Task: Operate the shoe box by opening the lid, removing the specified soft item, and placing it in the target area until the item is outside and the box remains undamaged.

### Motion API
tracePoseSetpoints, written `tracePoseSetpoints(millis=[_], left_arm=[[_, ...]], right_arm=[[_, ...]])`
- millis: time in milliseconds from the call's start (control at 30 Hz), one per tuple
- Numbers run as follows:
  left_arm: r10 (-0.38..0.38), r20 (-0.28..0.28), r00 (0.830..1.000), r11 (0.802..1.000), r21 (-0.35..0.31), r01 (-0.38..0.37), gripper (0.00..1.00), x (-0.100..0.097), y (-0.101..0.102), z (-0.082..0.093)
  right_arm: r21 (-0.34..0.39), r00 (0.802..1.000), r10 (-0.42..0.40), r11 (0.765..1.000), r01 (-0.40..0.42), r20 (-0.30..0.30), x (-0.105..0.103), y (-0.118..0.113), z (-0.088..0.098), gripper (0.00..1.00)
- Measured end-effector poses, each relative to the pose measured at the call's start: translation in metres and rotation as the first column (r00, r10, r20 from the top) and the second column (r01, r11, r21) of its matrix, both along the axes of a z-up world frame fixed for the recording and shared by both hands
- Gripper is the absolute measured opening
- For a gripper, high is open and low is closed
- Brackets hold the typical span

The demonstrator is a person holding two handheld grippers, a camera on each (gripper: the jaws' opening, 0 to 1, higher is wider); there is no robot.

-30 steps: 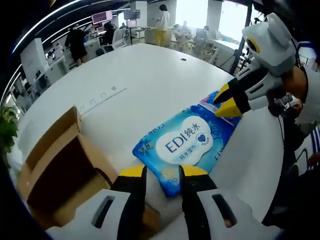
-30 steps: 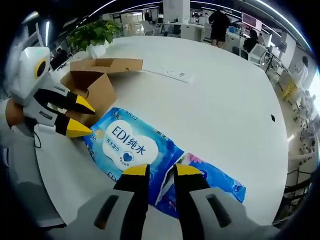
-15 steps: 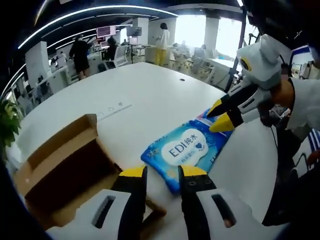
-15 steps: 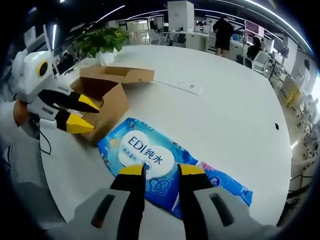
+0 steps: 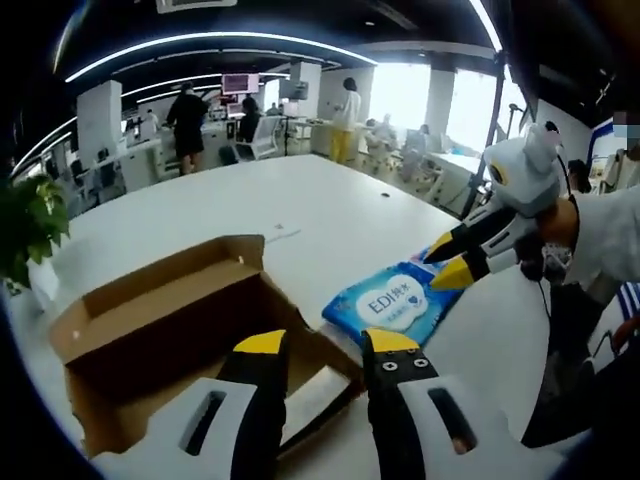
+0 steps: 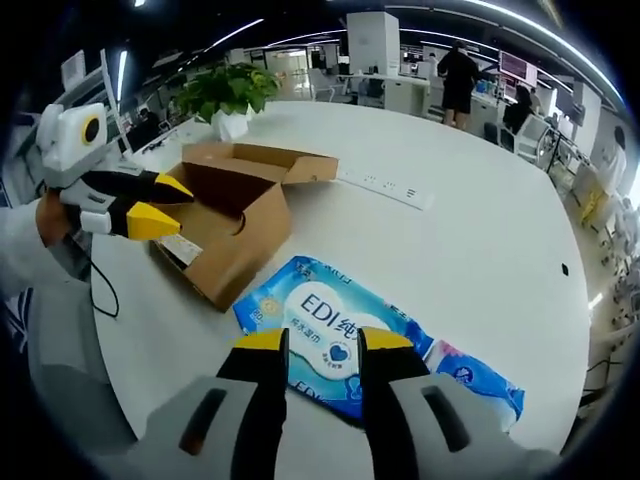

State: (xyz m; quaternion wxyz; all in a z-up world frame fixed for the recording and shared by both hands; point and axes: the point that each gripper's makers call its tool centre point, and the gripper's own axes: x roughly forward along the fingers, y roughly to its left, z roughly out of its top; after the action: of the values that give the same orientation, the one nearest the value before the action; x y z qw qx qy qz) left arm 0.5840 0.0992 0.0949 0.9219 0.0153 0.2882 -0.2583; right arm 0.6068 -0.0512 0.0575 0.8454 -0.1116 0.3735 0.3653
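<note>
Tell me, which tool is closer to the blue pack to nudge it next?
Probably right. The right tool hangs open just over the pack; the left tool is over the box.

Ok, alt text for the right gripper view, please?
A blue wipes pack lies flat on a white table beside an open cardboard box. The right hand-held gripper hangs open over the pack, and the left hand-held gripper is open beside the box.

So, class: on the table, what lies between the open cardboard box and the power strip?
Nothing: in the right gripper view, bare white table separates the cardboard box from the power strip.
</note>
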Motion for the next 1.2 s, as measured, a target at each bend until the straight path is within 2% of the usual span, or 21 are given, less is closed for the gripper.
tracePoseSetpoints(millis=[533,1000,1200], left_arm=[[0.074,0.053,0.996,0.997,-0.009,-0.074,0.35,-0.033,0.074,0.015],[0.102,0.053,0.993,0.995,-0.017,-0.101,0.4,-0.061,0.117,0.014],[0.093,0.073,0.993,0.995,-0.032,-0.09,0.45,-0.071,0.128,0.017]], right_arm=[[0.038,0.999,0.023,0.999,-0.024,0.032,-0.027,0.044,0.017,0.3],[0.053,0.998,0.047,0.997,-0.05,0.05,-0.048,0.077,0.023,0.32],[0.059,0.995,0.082,0.995,-0.086,0.063,-0.052,0.091,0.027,0.34]])
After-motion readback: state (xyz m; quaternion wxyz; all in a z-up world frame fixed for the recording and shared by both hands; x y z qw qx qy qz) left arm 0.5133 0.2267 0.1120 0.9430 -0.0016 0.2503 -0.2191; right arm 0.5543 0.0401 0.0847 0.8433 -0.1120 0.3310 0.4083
